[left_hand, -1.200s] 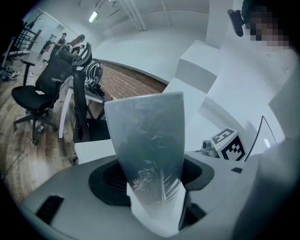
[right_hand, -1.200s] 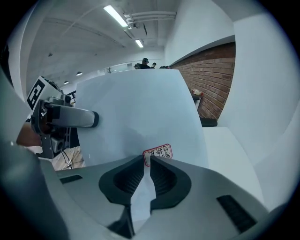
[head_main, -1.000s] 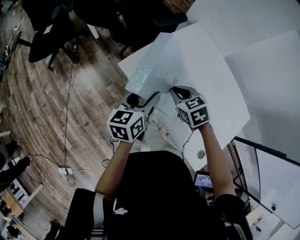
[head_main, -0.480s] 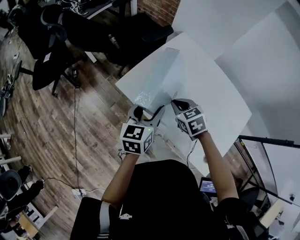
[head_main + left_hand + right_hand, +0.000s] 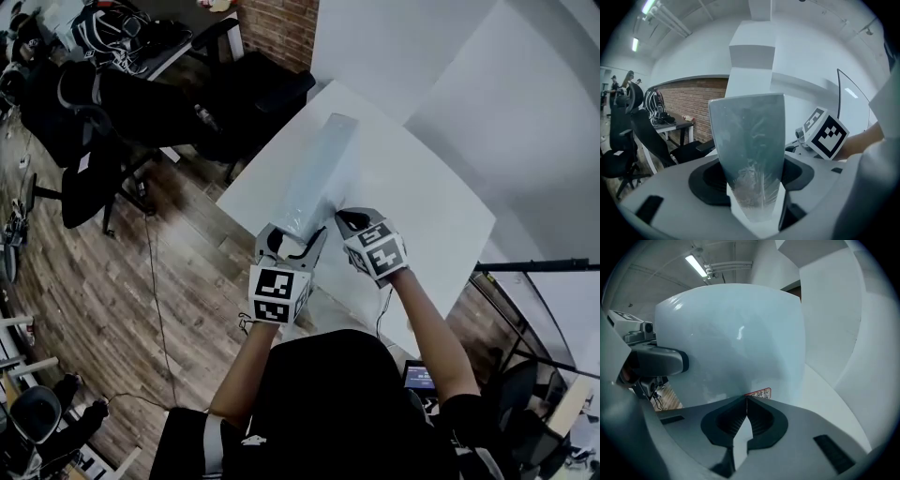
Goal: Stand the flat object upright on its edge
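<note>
The pale flat sheet (image 5: 314, 178), at frame centre in the head view, has been raised from a near-flat lie to a steep tilt above the white counter (image 5: 427, 192). Its near edge is pinched by the closed right claw (image 5: 348, 221). The left claw (image 5: 293, 240) is spread wide, with the sheet's lower end between its jaws but apparently not clamped. Uprighting is judged well advanced but not complete.

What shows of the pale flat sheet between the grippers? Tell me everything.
The sheet is thin, glossy, pale blue-grey, with faint scuffs and a small red-bordered label near one edge. It is tilted up steeply, nearly edge-on in the head view, over the white table. The right gripper is shut on its edge beside the label. Its lower end sits between the wide-apart jaws of the left gripper. Whether it touches the table cannot be told.
</note>
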